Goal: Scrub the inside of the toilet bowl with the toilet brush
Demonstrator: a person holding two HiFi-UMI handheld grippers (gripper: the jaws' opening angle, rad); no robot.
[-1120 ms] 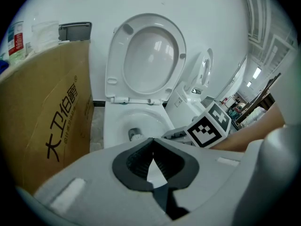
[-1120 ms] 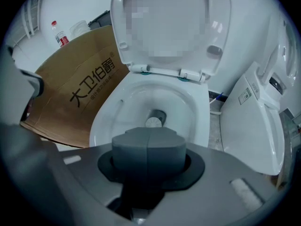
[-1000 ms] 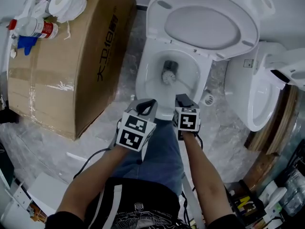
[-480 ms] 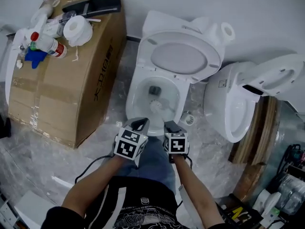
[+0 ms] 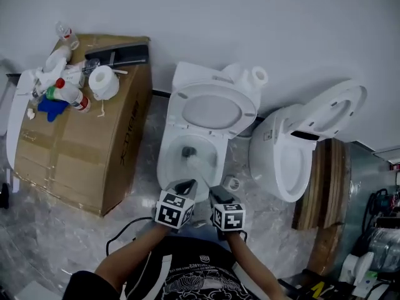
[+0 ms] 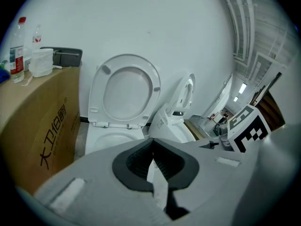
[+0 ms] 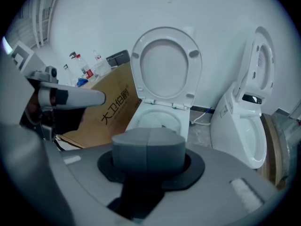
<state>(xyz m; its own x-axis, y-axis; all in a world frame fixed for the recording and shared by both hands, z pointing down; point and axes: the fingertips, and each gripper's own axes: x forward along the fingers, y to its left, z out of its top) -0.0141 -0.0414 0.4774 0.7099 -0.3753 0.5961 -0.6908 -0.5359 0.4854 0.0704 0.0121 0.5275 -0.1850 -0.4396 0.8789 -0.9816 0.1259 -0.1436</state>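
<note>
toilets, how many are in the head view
2. One toilet stands straight ahead, lid raised, right of the cardboard box; the second toilet sits to its right, beside the wooden boards. None seem hidden.

The toilet stands centre, backed against the wall; the toilet brush reaches into its bowl; a cardboard box stands to its left, with bottles and a paper roll on top; a second toilet stands to its right; the left gripper and right gripper sit side by side before the bowl.
</note>
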